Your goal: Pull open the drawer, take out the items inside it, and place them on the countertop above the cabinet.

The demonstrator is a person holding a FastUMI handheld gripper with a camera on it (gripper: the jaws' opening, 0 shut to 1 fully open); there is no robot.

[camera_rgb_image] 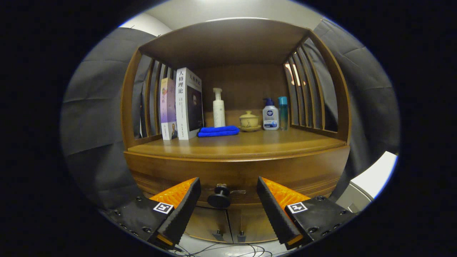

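Gripper (228, 194): its fingers are standing wide apart, released, grasping nothing.
Knob (219, 197): a dark round knob is sitting between the two fingers, touching neither of them.
Drawer (235, 175): the wooden drawer front is carrying the knob and is lying flush with the cabinet, not pulled out; what is inside cannot be seen.
Countertop (250, 144): the wooden shelf surface is running just above the knob and the drawer, with slatted sides and a roof over it.
Books (182, 105): two books are standing upright up and to the left of the knob, against the left slats.
Blue cloth (218, 131): folded, lying on the countertop straight above the knob, just beside the books.
White pump bottle (218, 109): standing upright behind the cloth.
Lidded cup (249, 120): sitting on a saucer, above and slightly right of the knob.
Two bottles (275, 114): standing side by side further right of the knob, near the right slats.
Lower doors (228, 225): two small handles are showing below the knob.
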